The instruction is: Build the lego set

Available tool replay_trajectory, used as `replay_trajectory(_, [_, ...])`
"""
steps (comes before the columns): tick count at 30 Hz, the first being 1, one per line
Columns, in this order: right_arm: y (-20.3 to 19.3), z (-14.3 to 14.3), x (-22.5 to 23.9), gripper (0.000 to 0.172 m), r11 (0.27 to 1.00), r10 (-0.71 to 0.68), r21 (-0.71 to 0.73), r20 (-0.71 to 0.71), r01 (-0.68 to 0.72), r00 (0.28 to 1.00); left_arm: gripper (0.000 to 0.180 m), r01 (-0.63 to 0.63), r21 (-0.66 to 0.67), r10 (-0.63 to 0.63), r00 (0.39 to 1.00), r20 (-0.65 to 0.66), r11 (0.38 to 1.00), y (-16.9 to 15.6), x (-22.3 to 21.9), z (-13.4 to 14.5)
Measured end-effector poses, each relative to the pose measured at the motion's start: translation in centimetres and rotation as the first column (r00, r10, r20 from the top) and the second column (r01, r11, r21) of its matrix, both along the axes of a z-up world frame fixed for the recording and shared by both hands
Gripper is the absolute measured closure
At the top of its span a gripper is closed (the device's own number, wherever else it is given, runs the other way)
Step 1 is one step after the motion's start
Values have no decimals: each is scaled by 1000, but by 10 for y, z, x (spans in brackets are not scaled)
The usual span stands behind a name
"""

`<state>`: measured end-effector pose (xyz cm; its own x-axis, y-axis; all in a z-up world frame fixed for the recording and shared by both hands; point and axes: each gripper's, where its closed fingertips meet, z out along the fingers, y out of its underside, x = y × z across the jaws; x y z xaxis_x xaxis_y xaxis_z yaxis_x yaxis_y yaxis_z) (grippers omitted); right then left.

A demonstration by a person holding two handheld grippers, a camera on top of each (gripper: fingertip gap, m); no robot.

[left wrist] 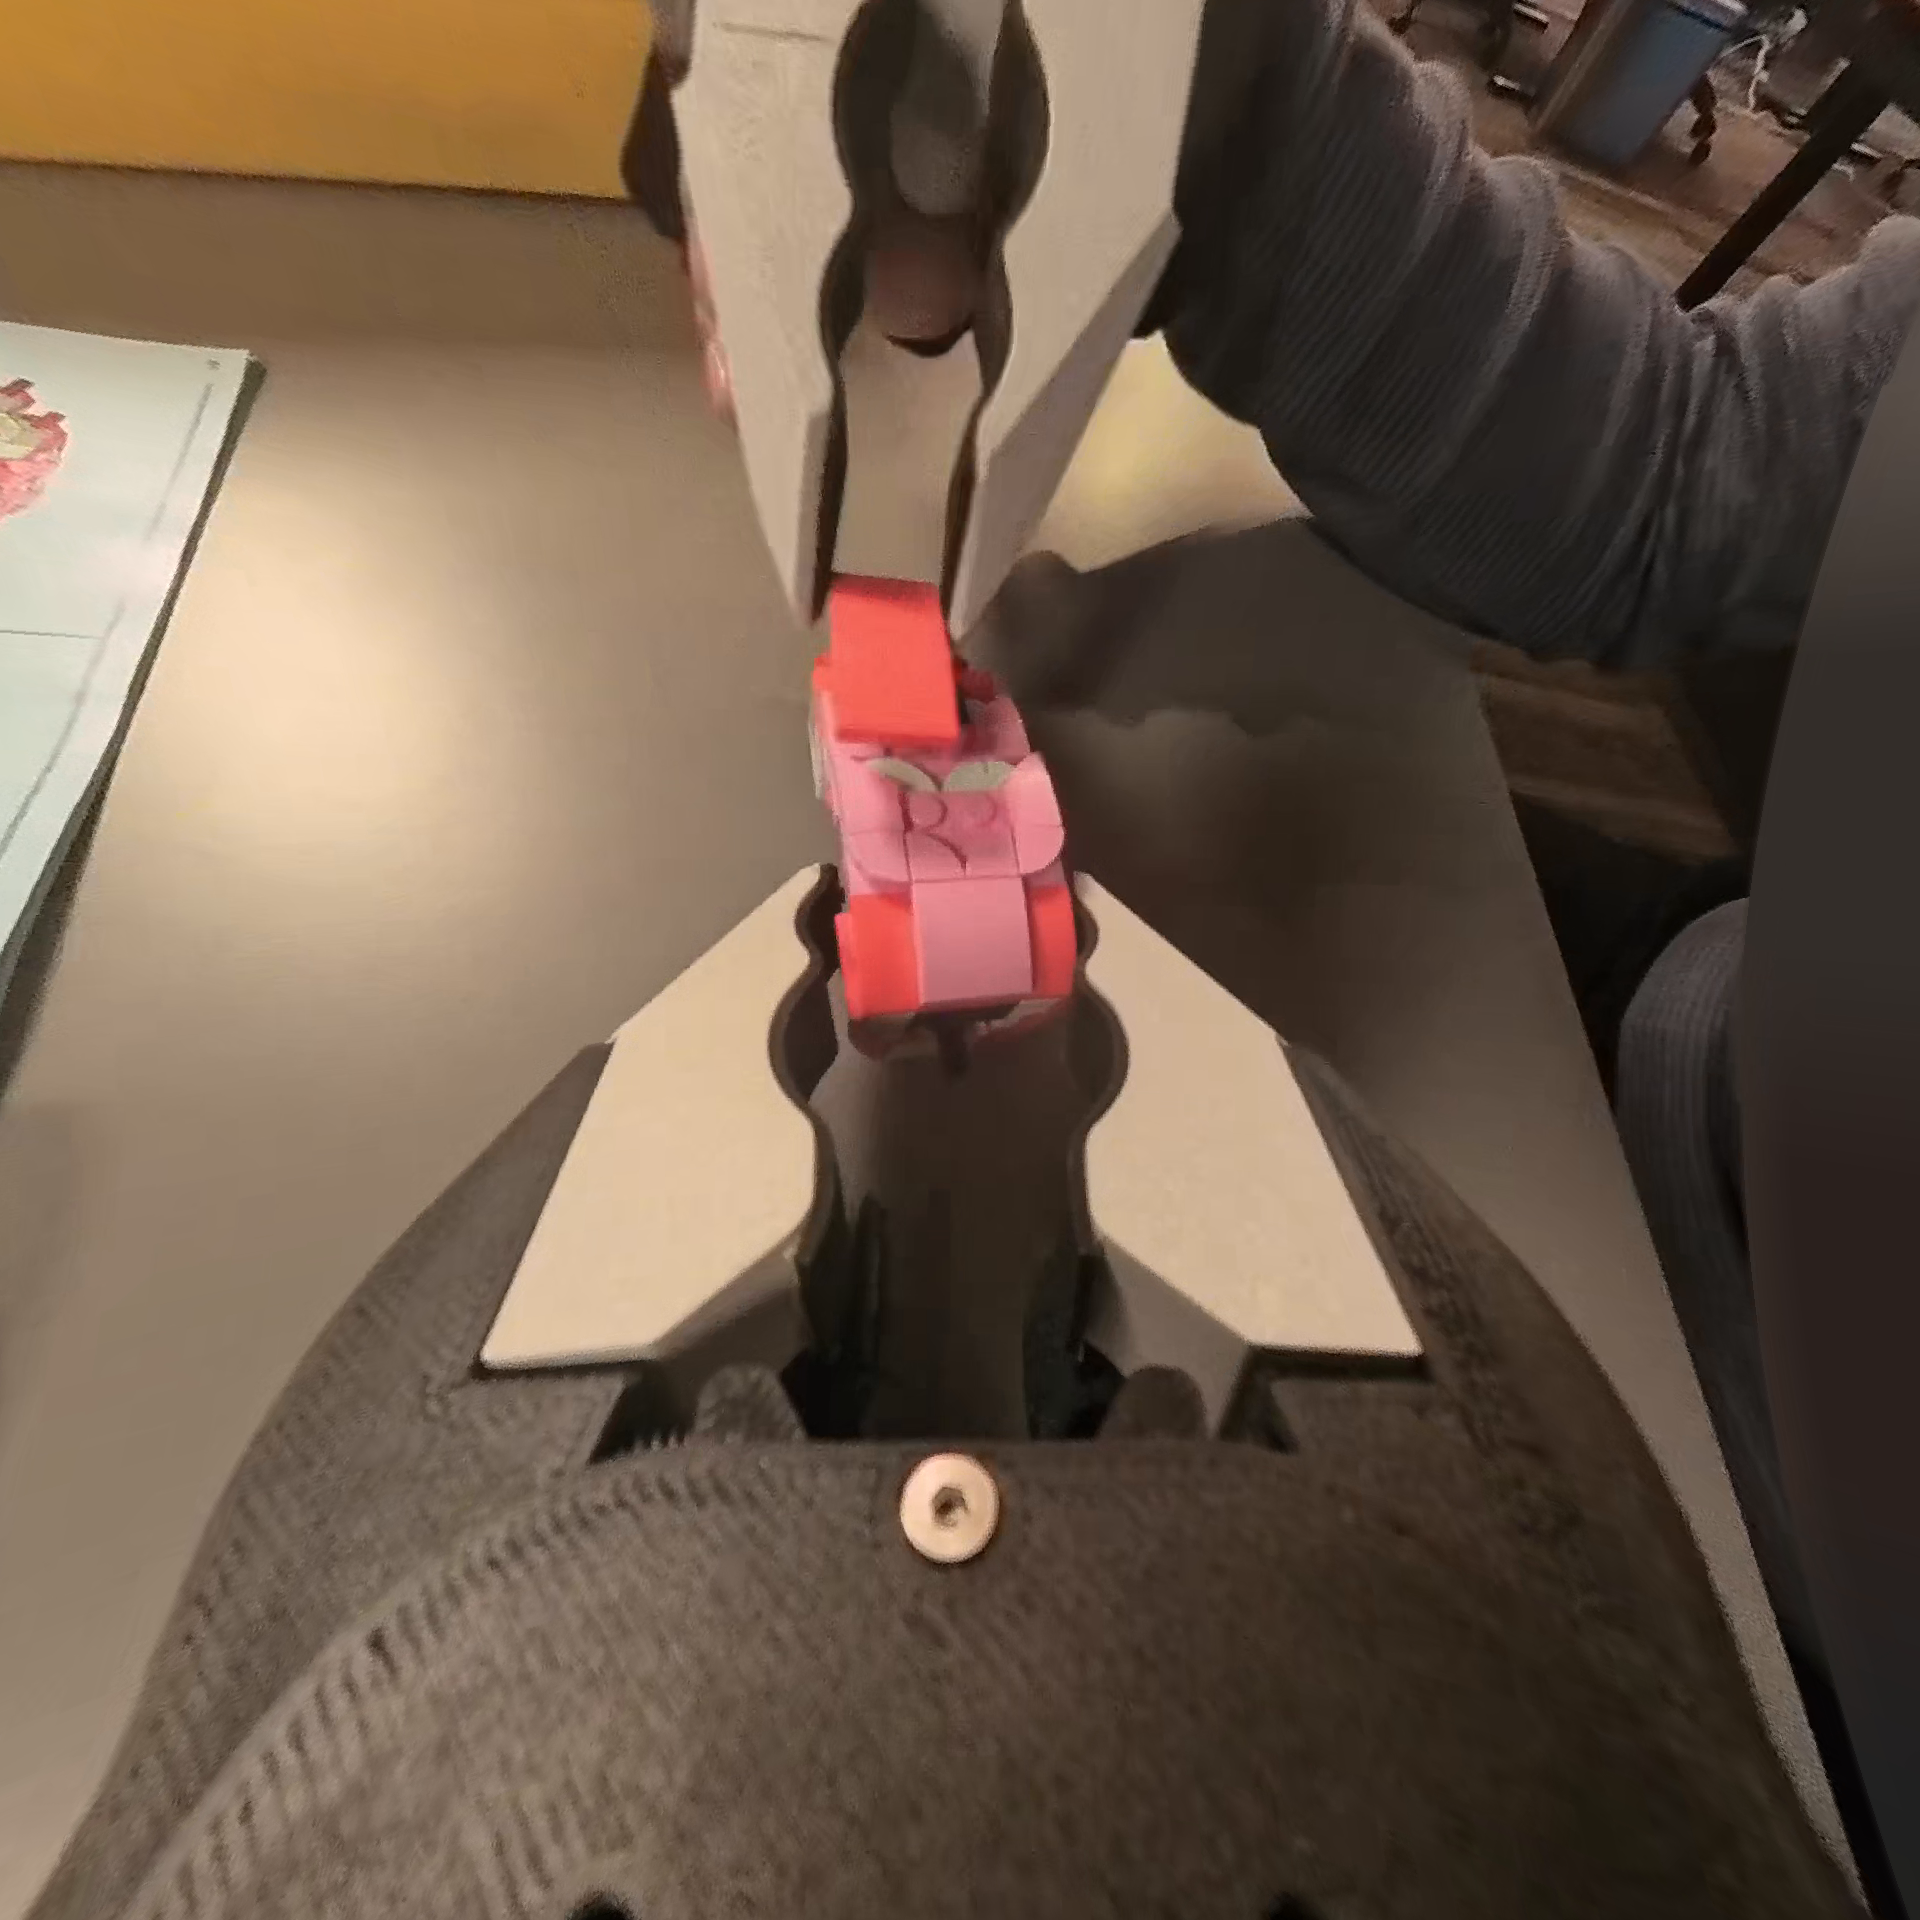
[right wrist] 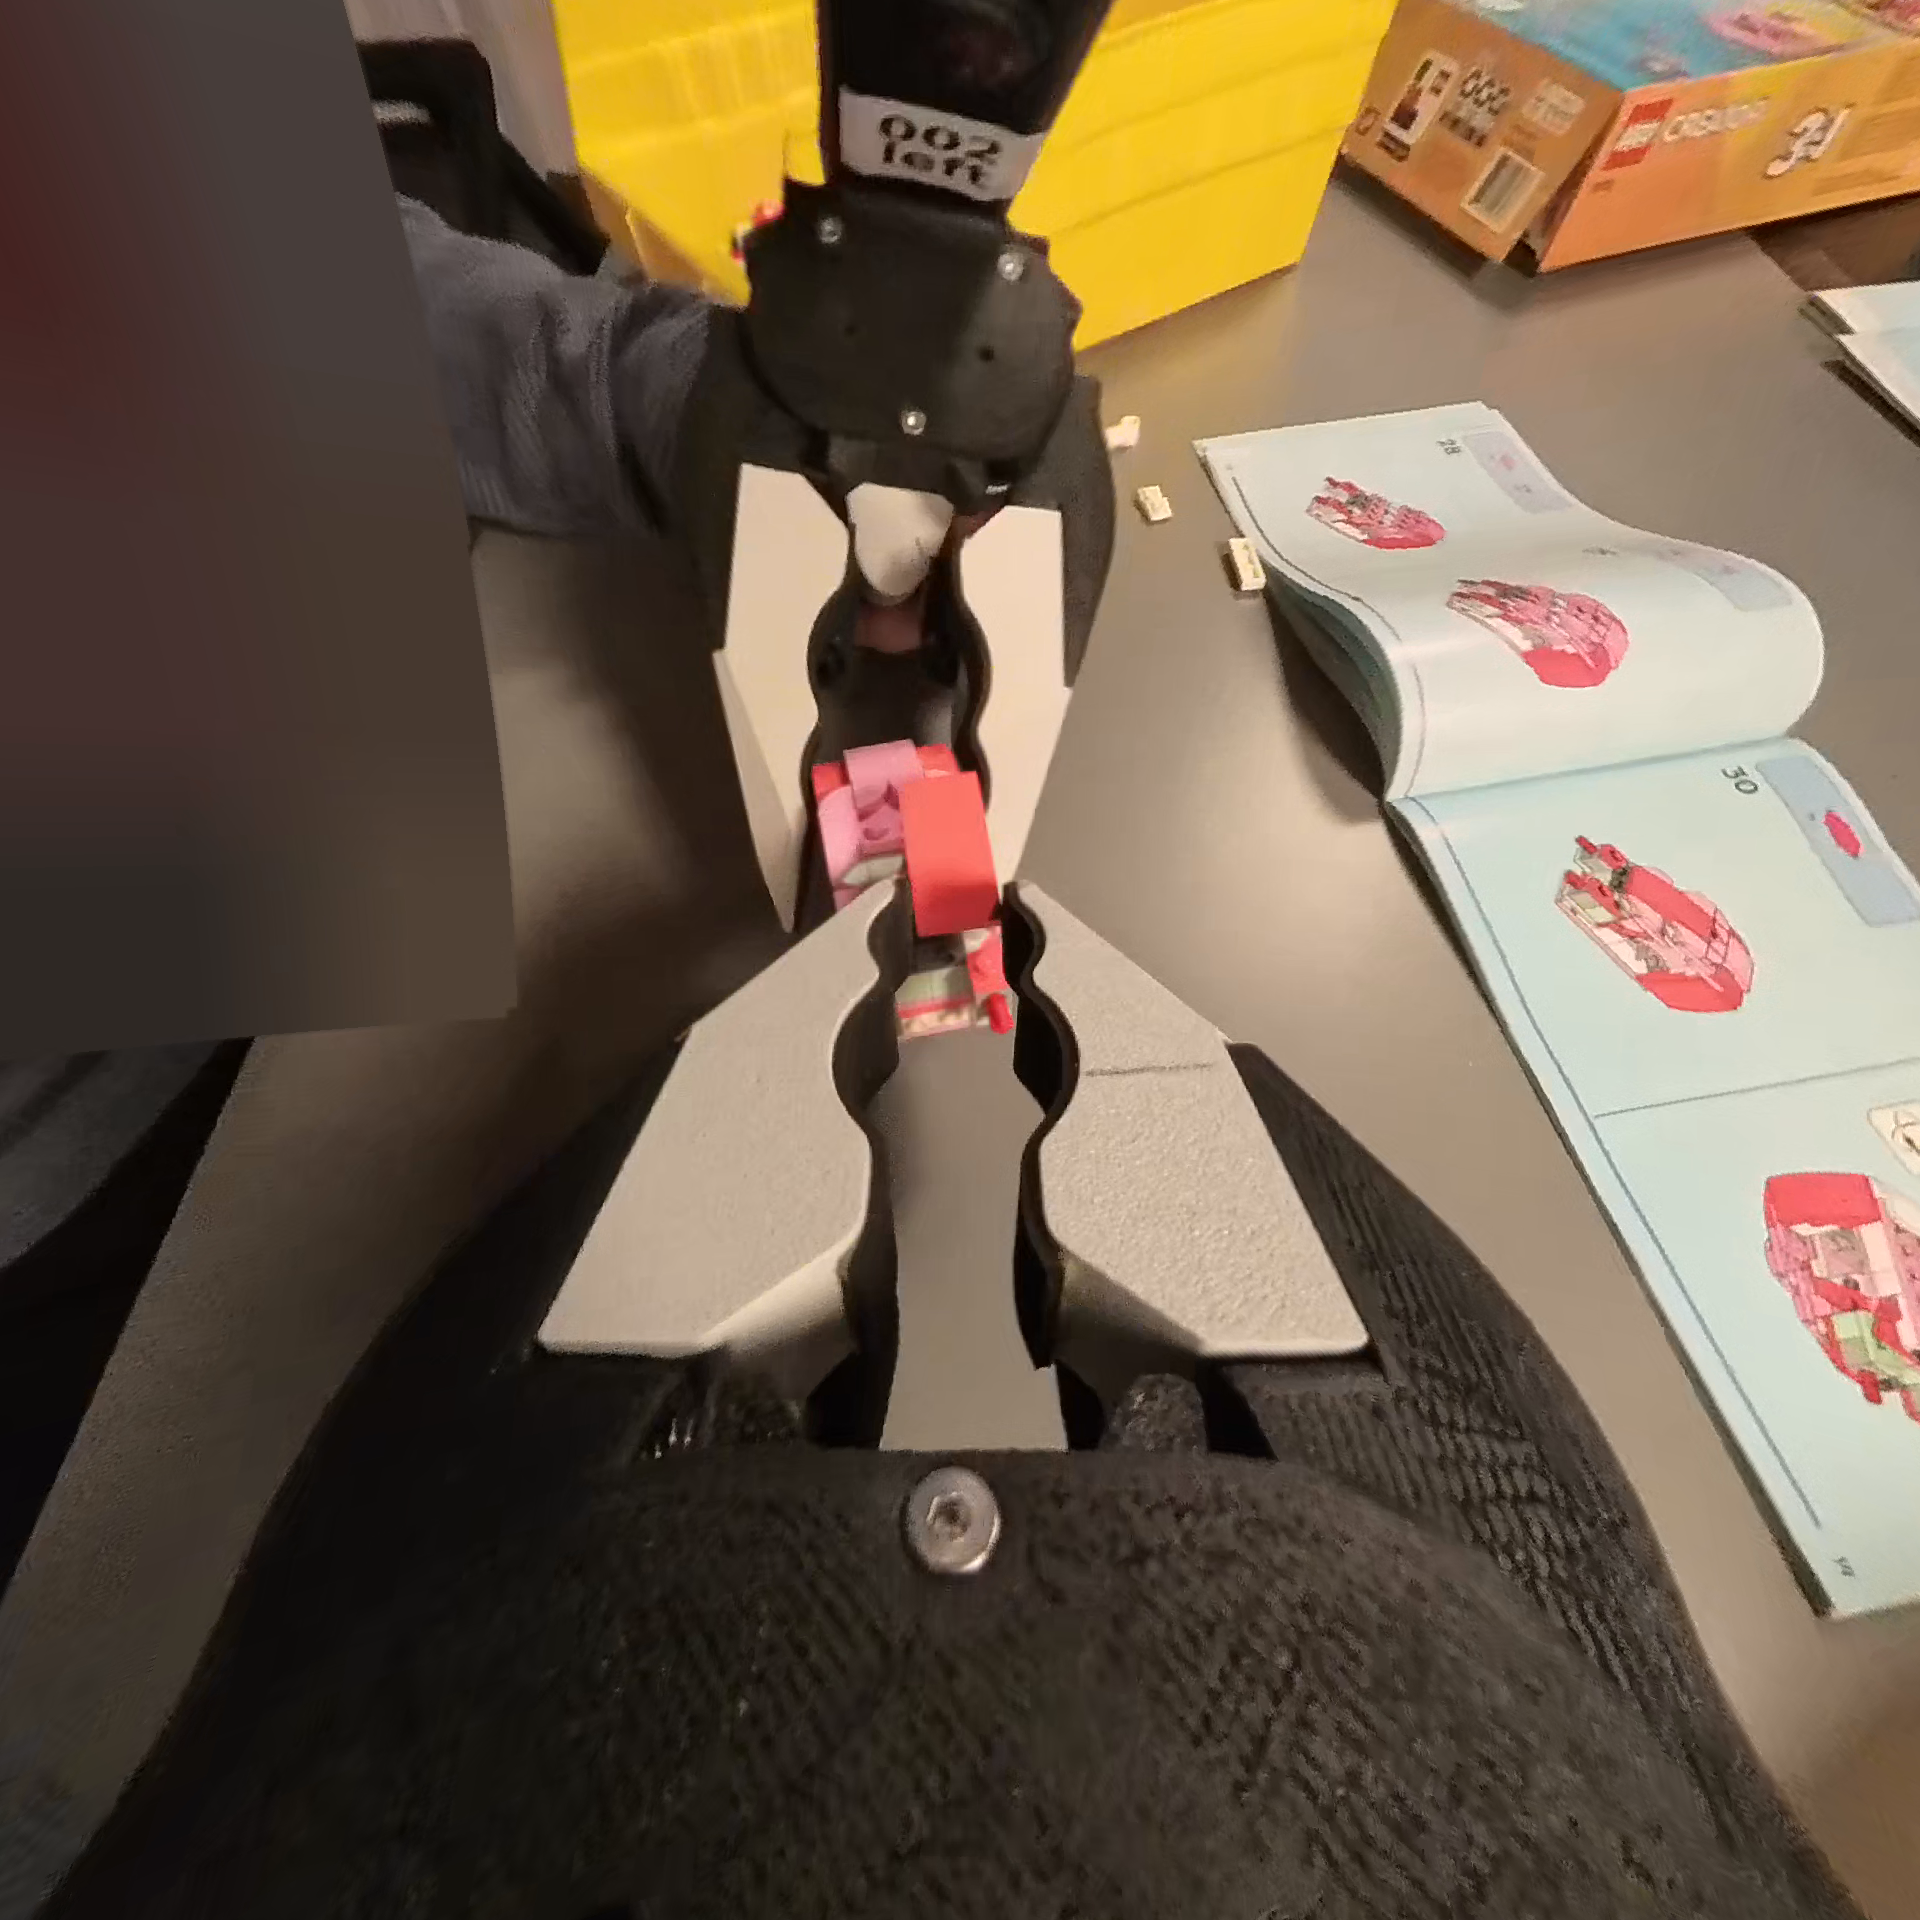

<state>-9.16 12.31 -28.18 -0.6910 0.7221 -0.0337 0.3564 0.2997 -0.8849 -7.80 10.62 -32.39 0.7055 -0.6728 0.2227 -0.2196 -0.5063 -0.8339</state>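
My left gripper [left wrist: 954, 894] is shut on a small pink and red brick model [left wrist: 951, 862] and holds it above the grey table [left wrist: 468, 727]; both pads press on its red sides. My right gripper [right wrist: 951, 899] faces it from the far side and is shut on a red brick [right wrist: 943, 852] that lies on the model's far end. The left wrist view shows that red brick [left wrist: 894, 665] between the right gripper's fingertips [left wrist: 816, 582]. The right wrist view shows the model [right wrist: 857, 821] between the left gripper's white fingers [right wrist: 758, 727].
An open instruction booklet [right wrist: 1558, 675] lies to the right; its edge also shows in the left wrist view [left wrist: 104, 520]. A yellow bin [right wrist: 1143, 156] and a cardboard box [right wrist: 1558, 135] stand at the back. Small white pieces [right wrist: 1153, 504] lie near the booklet. A grey sleeve [left wrist: 1455, 364] is close. The gap from one gripper's tips to the other's is roughly 5 cm.
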Motion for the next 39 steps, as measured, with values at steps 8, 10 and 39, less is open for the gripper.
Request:
replay_trajectory(8, [-8, -6, 3, 157, 993, 19, 115, 6, -20, 1000, 140, 7, 22, -7, 1000, -7, 1000, 0, 0, 2])
replay_trajectory(10, [-8, -6, 2, 157, 992, 17, 124, 1, -17, 1000, 140, 1, 25, -1, 1000, -5, 1000, 1, -1, 2])
replay_trajectory(39, [0, 9, -2, 134, 996, -44, 71, -79, 49, 996, 140, -20, 47, 18, 999, 52, 999, 2, -2, 12])
